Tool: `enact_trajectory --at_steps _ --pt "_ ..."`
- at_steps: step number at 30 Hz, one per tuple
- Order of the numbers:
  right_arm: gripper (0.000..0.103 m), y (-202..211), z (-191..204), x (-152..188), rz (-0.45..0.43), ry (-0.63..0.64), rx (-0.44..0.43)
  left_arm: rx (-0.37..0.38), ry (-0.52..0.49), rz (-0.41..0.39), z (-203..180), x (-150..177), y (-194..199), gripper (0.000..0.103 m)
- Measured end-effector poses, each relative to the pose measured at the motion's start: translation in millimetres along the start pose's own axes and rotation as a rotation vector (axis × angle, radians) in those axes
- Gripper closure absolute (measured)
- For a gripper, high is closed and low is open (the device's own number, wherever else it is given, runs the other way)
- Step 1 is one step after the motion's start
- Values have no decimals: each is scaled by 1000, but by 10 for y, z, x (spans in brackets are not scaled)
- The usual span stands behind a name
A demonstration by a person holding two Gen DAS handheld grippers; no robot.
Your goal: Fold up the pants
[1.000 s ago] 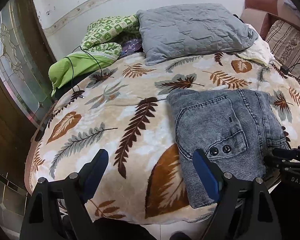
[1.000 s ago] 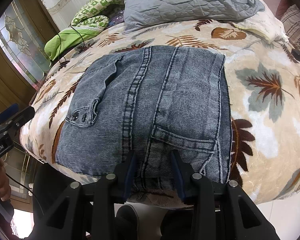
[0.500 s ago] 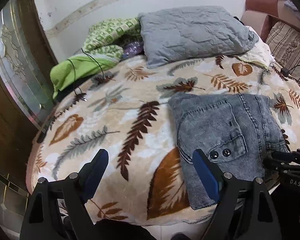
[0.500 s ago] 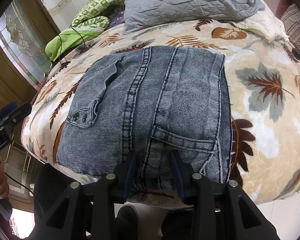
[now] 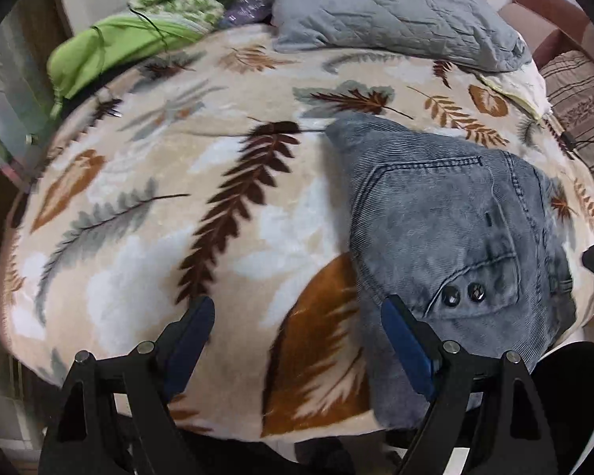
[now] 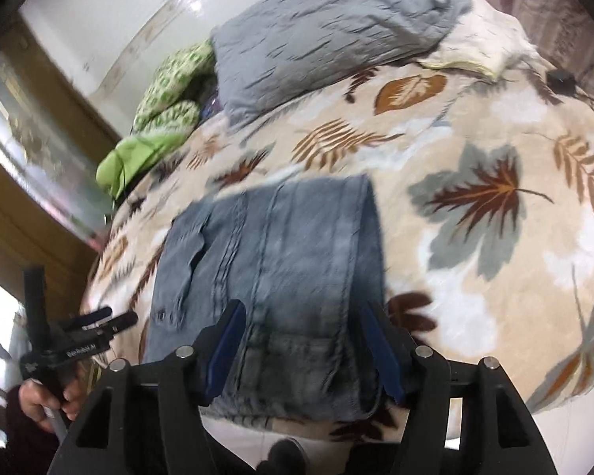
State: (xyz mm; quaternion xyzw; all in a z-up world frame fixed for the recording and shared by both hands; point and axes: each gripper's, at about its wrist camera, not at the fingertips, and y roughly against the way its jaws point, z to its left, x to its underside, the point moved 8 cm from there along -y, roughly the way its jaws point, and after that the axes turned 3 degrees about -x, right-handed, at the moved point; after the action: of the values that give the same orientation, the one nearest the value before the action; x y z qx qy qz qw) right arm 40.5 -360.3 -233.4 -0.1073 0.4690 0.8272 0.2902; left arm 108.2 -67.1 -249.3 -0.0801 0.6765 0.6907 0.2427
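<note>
The folded grey denim pants (image 5: 455,237) lie as a compact rectangle on the leaf-print blanket (image 5: 202,206) near the bed's front edge. My left gripper (image 5: 297,340) is open above the blanket, its right finger just over the pants' left lower corner, nothing between the pads. In the right wrist view the pants (image 6: 273,261) lie in front of my right gripper (image 6: 303,340), whose jaws are opening; the near edge of the pants sits between the fingers, and the pads stand clear of the cloth. The left gripper's body (image 6: 71,340) shows at lower left, held by a hand.
A grey quilted pillow (image 5: 384,8) and a cream cushion (image 5: 511,83) lie at the head of the bed. Green bedding (image 5: 111,39) with a black cable sits at back left. A striped sofa cushion (image 5: 582,107) stands right. A glass-panelled wooden door (image 6: 23,182) is left.
My right gripper's jaws have spread apart and let go of the pants' near edge, and that view has swung and pulled back. My left gripper has dropped closer to the blanket.
</note>
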Motion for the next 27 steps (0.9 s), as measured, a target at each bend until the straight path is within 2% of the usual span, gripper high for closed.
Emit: enact_trajectory --at_steps 5,7,10,17,21,23,27 --pt "38 -258 -163 -83 74 -71 -41 85 3 51 -113 -137 -123 17" --pt "38 -306 -260 -118 69 -109 -47 124 1 68 -169 -182 -179 17" --pt "38 -374 -389 -119 73 -171 -53 155 6 88 -206 -219 -256 17" --pt "36 -496 -420 -122 109 -189 -71 203 29 105 -284 -236 -348 17" --pt "32 -564 -444 -173 102 -219 -133 261 24 85 -368 -261 -288 17" --pt "26 -591 -437 -198 102 -235 -177 289 16 92 -429 -258 -292 17" --pt "24 -657 -394 -241 111 -271 -289 332 19 105 -501 -265 -350 17"
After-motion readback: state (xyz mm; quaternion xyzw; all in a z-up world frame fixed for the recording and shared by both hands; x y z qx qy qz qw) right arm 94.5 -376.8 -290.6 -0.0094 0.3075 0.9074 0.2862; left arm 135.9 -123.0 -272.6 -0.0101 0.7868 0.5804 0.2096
